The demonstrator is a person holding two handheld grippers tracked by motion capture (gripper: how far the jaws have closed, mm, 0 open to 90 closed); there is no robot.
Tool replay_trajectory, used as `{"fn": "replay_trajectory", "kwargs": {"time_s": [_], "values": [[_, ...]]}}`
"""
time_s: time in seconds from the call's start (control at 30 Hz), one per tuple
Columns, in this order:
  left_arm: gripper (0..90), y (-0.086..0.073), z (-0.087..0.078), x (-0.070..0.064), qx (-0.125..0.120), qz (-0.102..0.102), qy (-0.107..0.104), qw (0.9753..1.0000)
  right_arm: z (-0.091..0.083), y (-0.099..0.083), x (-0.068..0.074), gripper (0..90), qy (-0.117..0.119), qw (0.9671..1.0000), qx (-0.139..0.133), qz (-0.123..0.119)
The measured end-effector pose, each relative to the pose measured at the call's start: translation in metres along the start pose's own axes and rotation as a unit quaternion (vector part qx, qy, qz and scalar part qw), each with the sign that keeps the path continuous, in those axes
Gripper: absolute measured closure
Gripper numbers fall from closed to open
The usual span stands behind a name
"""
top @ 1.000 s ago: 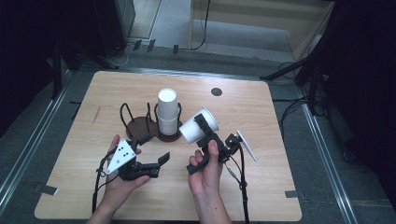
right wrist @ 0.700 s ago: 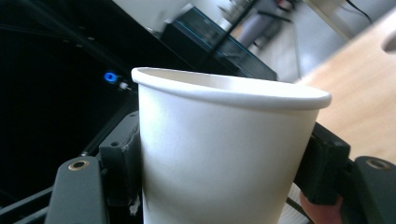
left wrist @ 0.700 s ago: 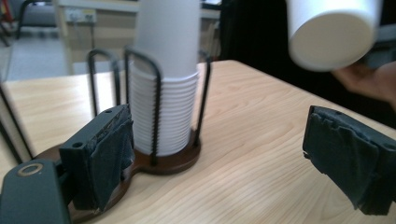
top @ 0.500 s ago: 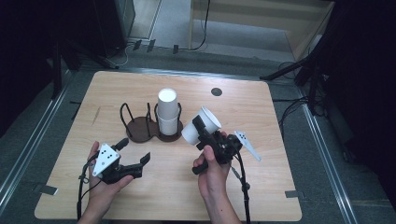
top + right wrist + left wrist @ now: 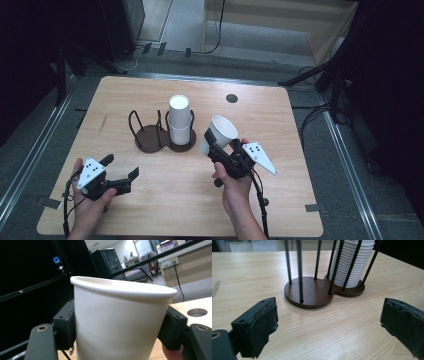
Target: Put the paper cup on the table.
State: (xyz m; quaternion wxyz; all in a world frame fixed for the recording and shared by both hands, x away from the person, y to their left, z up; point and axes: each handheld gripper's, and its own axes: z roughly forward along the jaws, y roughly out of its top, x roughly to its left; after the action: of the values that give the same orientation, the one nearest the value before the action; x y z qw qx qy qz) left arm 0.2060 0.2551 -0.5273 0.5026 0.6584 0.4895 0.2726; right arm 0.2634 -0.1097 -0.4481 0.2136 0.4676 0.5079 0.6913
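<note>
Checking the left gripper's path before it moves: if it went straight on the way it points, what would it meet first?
Probably the dark wooden base of the cup holder, at its empty compartment; the stack of paper cups sits right of that line. The left gripper is open; depth is uncertain.

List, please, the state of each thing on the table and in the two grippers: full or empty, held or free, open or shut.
Left gripper: open, holds nothing, low over the table.
Right gripper: shut on the paper cup.
Paper cup: held, lifted, tilted, empty inside.
Cup stack: upright in the holder's right ring.
Cup holder: upright on the table, left ring empty.
Table: bears the holder.
</note>
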Motion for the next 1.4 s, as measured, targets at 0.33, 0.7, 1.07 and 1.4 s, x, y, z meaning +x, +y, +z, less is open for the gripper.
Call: {"fn": "replay_trajectory", "kwargs": {"time_s": [0.33,0.7,1.07,1.4], "values": [[0.0,-0.011,-0.011,0.034,0.003,-0.022,0.042,0.9989,-0.001,0.003,-0.010,29.0,-0.010,0.9989,-0.001,-0.046],[0.0,-0.021,-0.016,0.066,0.014,-0.041,0.083,0.9957,0.001,0.005,-0.022,29.0,-0.030,0.9943,-0.015,-0.101],[0.0,-0.022,-0.028,0.077,-0.005,-0.034,0.098,0.9946,0.010,0.030,-0.050,28.9,-0.072,0.9821,-0.035,-0.171],[0.0,-0.027,-0.031,0.083,-0.019,-0.059,0.082,0.9947,0.028,0.029,-0.083,29.0,-0.090,0.9825,-0.003,-0.163]]}}
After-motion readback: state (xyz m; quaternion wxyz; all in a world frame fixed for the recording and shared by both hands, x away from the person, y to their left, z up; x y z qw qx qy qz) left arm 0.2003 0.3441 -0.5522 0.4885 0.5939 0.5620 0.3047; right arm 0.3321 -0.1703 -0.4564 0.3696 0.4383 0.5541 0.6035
